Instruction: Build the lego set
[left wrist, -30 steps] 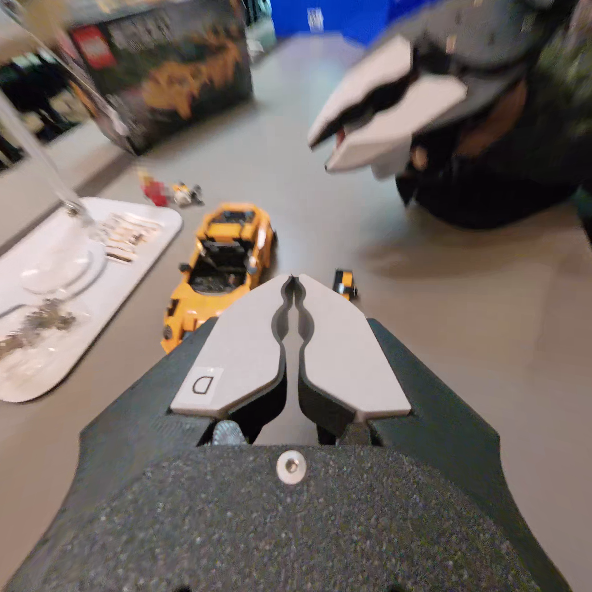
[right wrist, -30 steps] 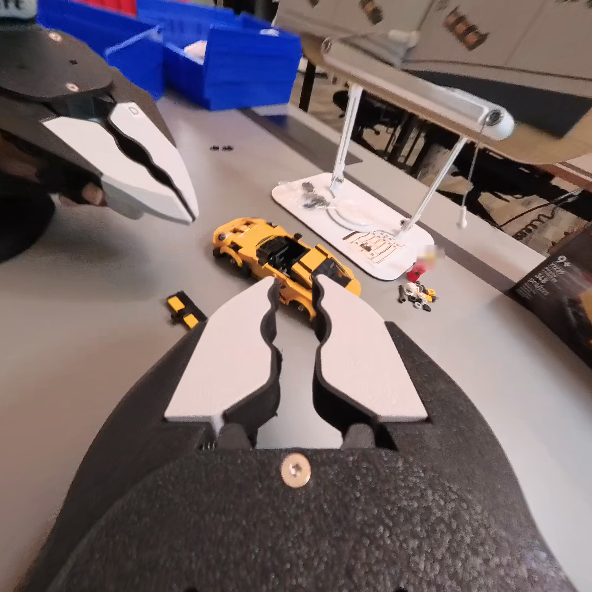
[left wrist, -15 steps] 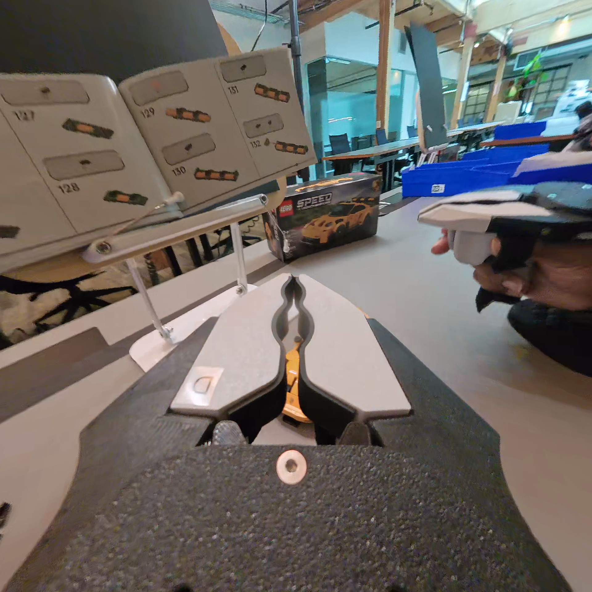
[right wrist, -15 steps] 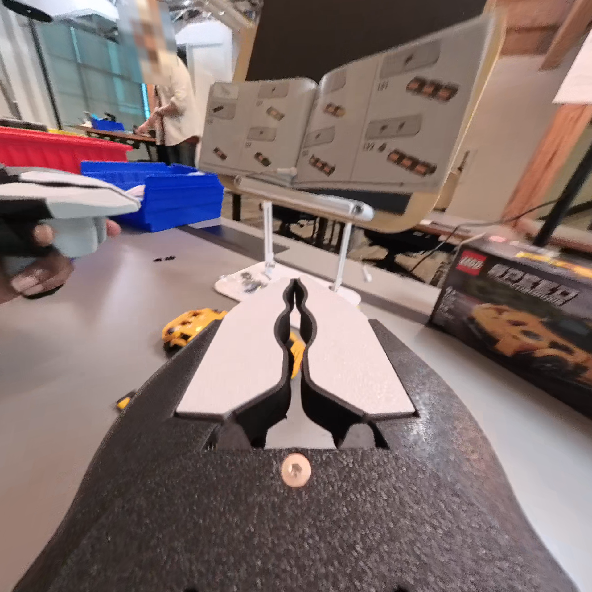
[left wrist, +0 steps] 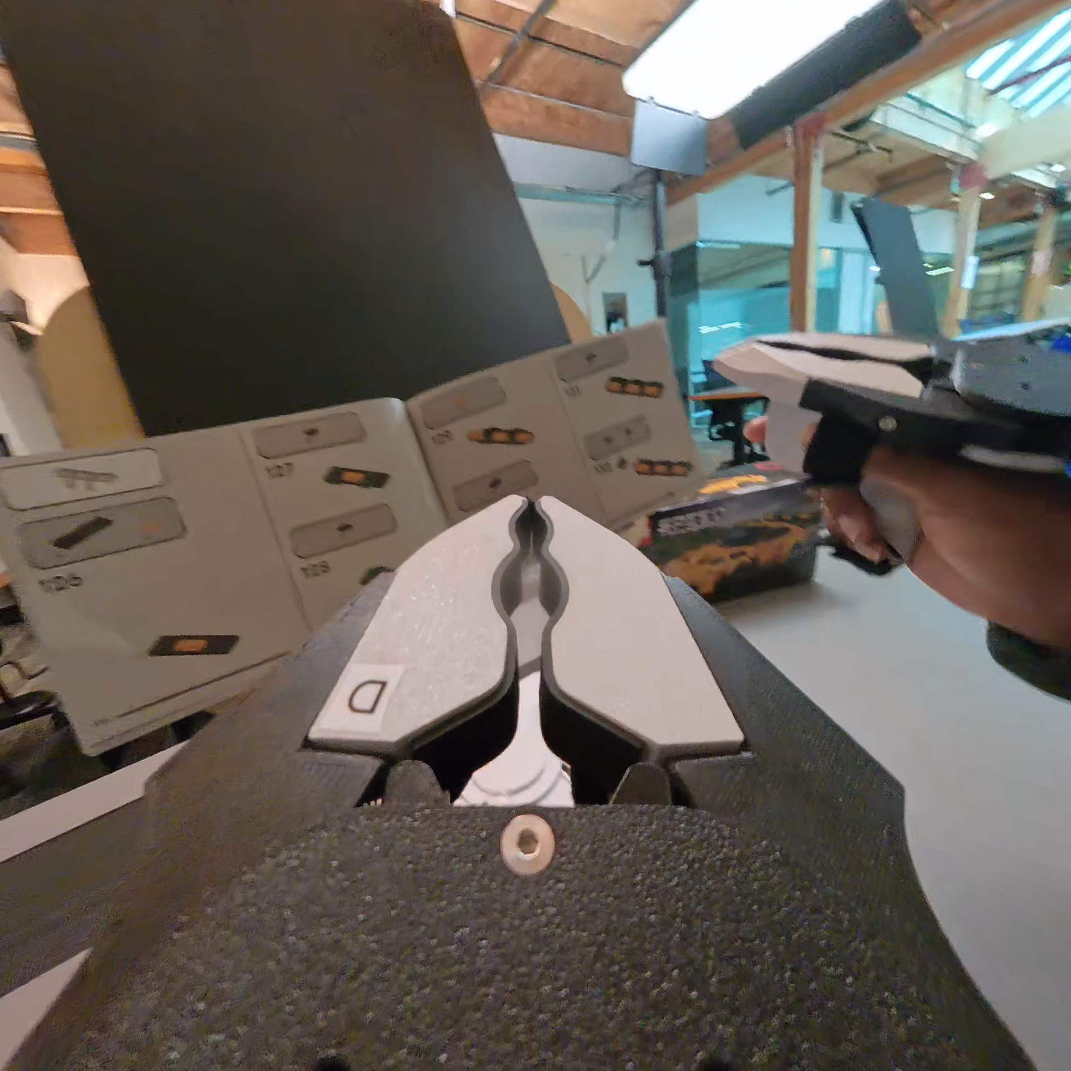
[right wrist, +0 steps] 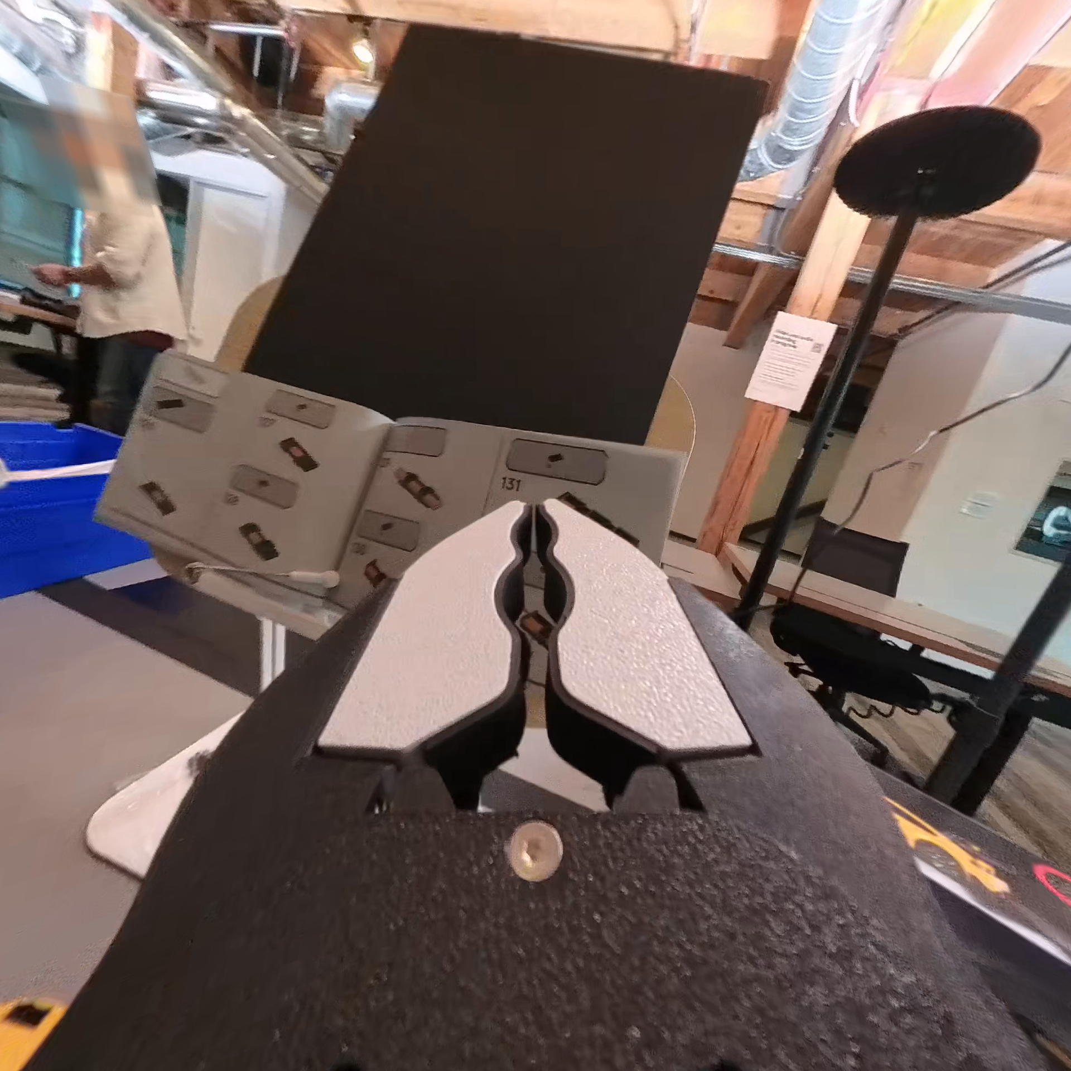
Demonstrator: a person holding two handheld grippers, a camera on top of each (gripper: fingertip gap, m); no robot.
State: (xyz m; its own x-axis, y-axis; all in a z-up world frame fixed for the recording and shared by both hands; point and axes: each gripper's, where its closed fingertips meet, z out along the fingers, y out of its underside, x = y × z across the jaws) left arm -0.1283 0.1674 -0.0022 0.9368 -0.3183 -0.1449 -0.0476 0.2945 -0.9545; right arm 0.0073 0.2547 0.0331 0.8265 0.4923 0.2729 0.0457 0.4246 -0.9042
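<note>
Both grippers are raised and point at the open instruction booklet (left wrist: pixel 232 521) on its stand; it also shows in the right wrist view (right wrist: pixel 261 481). My left gripper (left wrist: pixel 532 510) is shut and empty. My right gripper (right wrist: pixel 533 510) is shut and empty. It also shows at the right of the left wrist view (left wrist: pixel 724 362), held by a hand (left wrist: pixel 927 550). A bit of a yellow and black Lego piece (right wrist: pixel 26 1023) shows at the bottom left corner. The yellow car is hidden from both views.
The Lego box (left wrist: pixel 736 539) stands on the grey table (left wrist: pixel 869 724) to the right of the booklet, and its edge shows in the right wrist view (right wrist: pixel 985 886). The stand's white base (right wrist: pixel 145 811), a blue bin (right wrist: pixel 46 510) and a black board (right wrist: pixel 510 232) are around. A person (right wrist: pixel 121 272) stands far back. My hands' fingertips stand some 15 cm from each other.
Both grippers tilted up from the table toward the booklet. The yellow car dropped out of view. The right gripper went from open to shut.
</note>
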